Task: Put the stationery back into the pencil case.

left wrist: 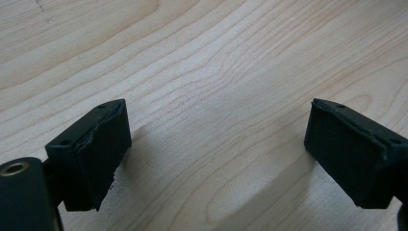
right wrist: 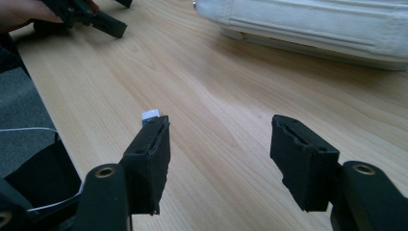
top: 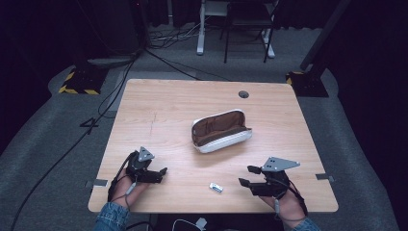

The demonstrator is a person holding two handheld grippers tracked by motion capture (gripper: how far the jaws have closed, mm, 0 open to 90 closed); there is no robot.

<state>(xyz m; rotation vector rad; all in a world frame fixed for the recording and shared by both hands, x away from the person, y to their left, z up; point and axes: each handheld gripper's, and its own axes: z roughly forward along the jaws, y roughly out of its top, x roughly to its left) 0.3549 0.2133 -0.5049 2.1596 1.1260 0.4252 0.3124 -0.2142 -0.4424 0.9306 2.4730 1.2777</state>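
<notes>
High view: eraser [top: 216, 187] lies just beside right gripper [top: 246, 175] jaws.

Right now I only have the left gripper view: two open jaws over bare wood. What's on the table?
Observer: A white pouch lies open at the table's middle, its brown lining showing.
Operator: Anything smaller?
Observer: A small white item lies near the front edge, between the two grippers.
Operator: And the right gripper?
Observer: The right gripper is open and empty, with that item just beyond one jaw.
</notes>
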